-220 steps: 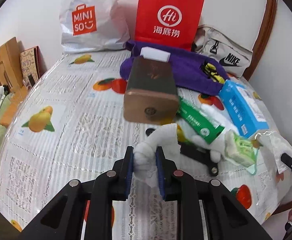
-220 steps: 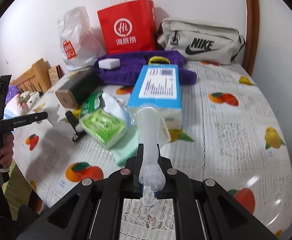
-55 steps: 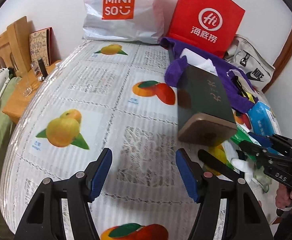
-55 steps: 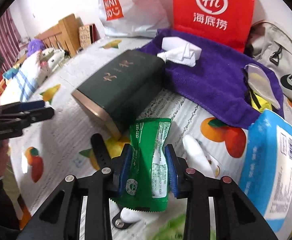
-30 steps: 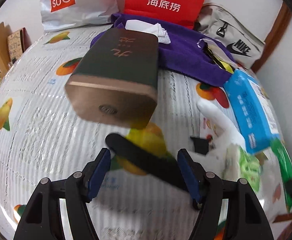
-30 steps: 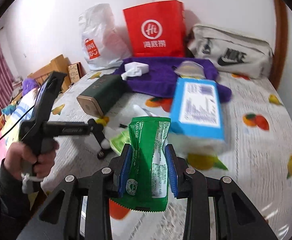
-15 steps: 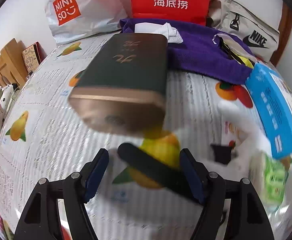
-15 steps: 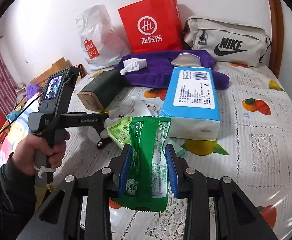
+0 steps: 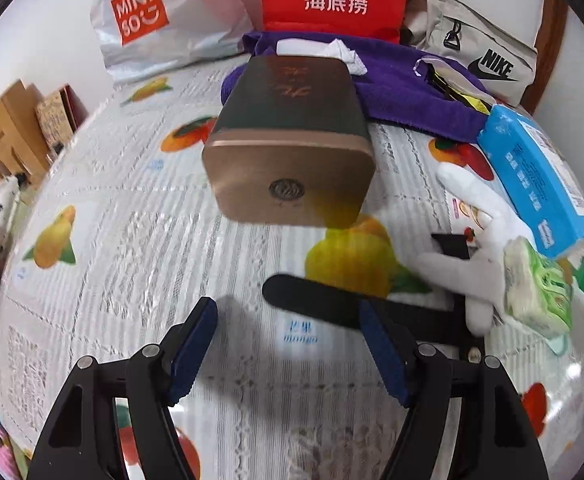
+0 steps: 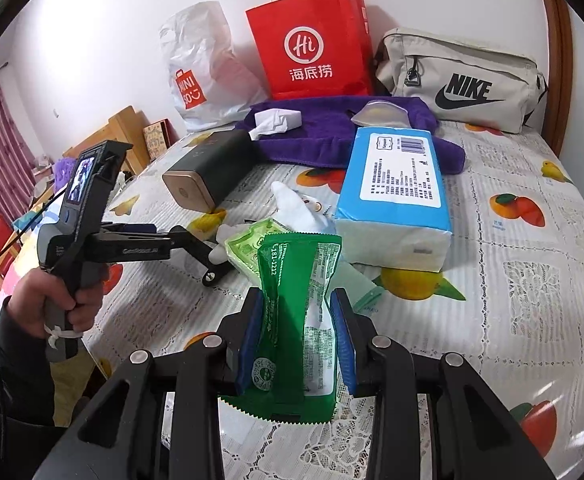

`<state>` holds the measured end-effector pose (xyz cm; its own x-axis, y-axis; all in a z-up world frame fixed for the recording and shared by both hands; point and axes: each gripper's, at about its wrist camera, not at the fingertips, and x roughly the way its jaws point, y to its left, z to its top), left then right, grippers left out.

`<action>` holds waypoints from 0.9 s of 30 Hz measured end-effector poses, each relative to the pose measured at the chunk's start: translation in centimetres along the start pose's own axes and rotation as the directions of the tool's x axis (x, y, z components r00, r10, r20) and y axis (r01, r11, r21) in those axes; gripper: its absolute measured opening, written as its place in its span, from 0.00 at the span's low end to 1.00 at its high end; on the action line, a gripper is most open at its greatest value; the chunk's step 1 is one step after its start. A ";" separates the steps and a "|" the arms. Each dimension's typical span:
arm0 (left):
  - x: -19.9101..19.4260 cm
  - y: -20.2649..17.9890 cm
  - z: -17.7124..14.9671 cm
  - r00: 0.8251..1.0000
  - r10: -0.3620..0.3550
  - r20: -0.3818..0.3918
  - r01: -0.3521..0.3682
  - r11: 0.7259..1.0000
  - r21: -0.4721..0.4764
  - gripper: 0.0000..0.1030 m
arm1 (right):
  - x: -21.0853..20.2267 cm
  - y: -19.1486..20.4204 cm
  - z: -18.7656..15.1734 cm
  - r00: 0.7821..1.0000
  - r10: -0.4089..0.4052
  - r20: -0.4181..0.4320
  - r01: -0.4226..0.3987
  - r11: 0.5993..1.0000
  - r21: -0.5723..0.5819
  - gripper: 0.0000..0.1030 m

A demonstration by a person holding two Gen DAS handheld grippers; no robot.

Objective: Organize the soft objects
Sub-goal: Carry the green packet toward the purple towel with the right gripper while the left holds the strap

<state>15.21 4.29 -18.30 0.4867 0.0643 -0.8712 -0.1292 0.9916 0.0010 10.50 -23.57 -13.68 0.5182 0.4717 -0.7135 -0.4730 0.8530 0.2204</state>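
Gripping the green packet (image 10: 300,312) between its blue pads, the right gripper (image 10: 296,336) now holds it lifted clear of the fruit-print table (image 10: 532,280), where under two seconds ago it was down among the clutter by the dark green box (image 10: 207,172); so one soft item is picked and awaits a place, perhaps with the purple towel (image 10: 332,136); the left gripper (image 9: 287,344), jaws wide with nothing between them, has swung from bare tablecloth to face the box, the black strap (image 9: 324,304) and the white plush toy (image 9: 476,216); likely its next pick.
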 end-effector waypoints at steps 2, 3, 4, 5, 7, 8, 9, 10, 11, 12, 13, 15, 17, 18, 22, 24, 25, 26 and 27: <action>-0.2 0.0 -0.2 1.000 -0.009 -0.021 0.008 1.000 -0.022 0.69 | 0.0 0.0 0.0 1.000 -0.005 -0.002 0.005 1.000 0.000 0.34; -0.4 -0.3 -0.5 0.999 -0.017 -0.030 0.016 0.999 -0.027 0.68 | 0.1 0.0 0.0 1.000 -0.006 -0.003 0.006 1.000 0.001 0.34; -0.5 -0.8 -0.7 0.999 -0.032 -0.032 0.031 0.999 -0.026 0.68 | 0.2 0.0 0.0 1.000 -0.005 -0.004 0.005 1.000 0.002 0.34; -0.6 -1.2 -0.9 0.998 -0.058 -0.028 0.057 0.998 -0.026 0.68 | 0.2 0.1 0.0 1.000 -0.002 -0.006 0.002 1.000 0.003 0.34; -0.6 -2.0 -1.1 0.995 -0.096 -0.007 0.096 0.995 -0.018 0.68 | 0.3 0.1 0.0 1.000 0.001 -0.009 -0.001 1.000 0.000 0.34; -0.3 -2.7 -1.0 0.996 -0.087 0.005 0.087 0.996 0.005 0.67 | 0.3 0.1 0.0 1.000 0.003 -0.011 -0.003 1.000 -0.003 0.34; -0.2 -2.9 -0.8 0.996 -0.084 0.018 0.084 0.996 0.015 0.66 | 0.4 0.1 0.0 1.000 0.004 -0.015 -0.005 1.000 -0.007 0.34; 0.0 -3.1 -0.6 0.995 -0.089 0.033 0.089 0.996 0.014 0.66 | 0.4 0.1 0.0 1.000 0.003 -0.019 -0.004 1.000 -0.011 0.34; 0.3 -3.1 -0.1 0.995 -0.092 0.044 0.092 0.996 0.006 0.66 | 0.4 0.1 0.0 1.000 0.002 -0.020 -0.002 1.000 -0.013 0.34; 0.4 -3.0 0.2 0.994 -0.097 0.047 0.097 0.995 -0.002 0.66 | 0.4 0.0 -0.1 1.000 0.001 -0.021 -0.002 1.000 -0.013 0.34; 0.6 -2.8 0.6 0.993 -0.106 0.049 0.106 0.994 -0.014 0.66 | 0.4 -0.1 -0.1 1.000 0.003 -0.023 -0.003 1.000 -0.010 0.34; 0.8 -2.6 1.1 0.994 -0.099 0.044 0.100 0.995 -0.030 0.62 | 0.3 -0.3 -0.1 1.000 0.001 -0.026 -0.002 1.000 -0.006 0.34; 0.8 -3.2 1.0 0.998 -0.059 0.019 0.059 0.998 -0.012 0.57 | 0.3 -0.4 -0.2 1.000 -0.002 -0.028 0.002 1.000 -0.004 0.34; 0.8 -3.6 1.0 0.999 -0.034 0.010 0.034 0.999 0.001 0.58 | 0.4 -0.5 -0.2 1.000 -0.001 -0.029 0.001 1.000 -0.002 0.34; 1.0 -4.2 1.4 1.000 -0.017 -0.016 0.017 1.000 -0.018 0.63 | 0.8 -0.6 -0.2 0.999 0.007 -0.038 -0.007 1.000 0.002 0.34; 1.5 -4.9 1.8 0.999 -0.020 -0.025 0.020 1.000 -0.010 0.74 | 1.1 -0.5 -0.2 0.999 0.015 -0.041 -0.015 1.000 -0.002 0.34; 1.8 -5.4 2.0 1.000 -0.002 -0.029 0.002 1.000 0.002 0.76 | 1.1 -0.4 -0.2 0.999 0.017 -0.042 -0.018 1.000 -0.007 0.34; 1.9 -5.8 2.0 1.000 0.017 -0.019 -0.017 1.000 0.013 0.77 | 1.1 -0.3 -0.1 0.999 0.018 -0.041 -0.018 1.000 -0.012 0.34; 1.9 -6.0 1.8 1.000 0.024 -0.004 -0.024 1.000 0.021 0.76 | 1.1 -0.2 -0.1 0.999 0.018 -0.041 -0.019 1.000 -0.016 0.34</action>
<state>18.52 -1.35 -19.08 0.4797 0.0873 -0.8731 -0.1230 0.9919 0.0317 11.07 -23.25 -14.57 0.4800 0.4775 -0.7359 -0.4943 0.8402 0.2228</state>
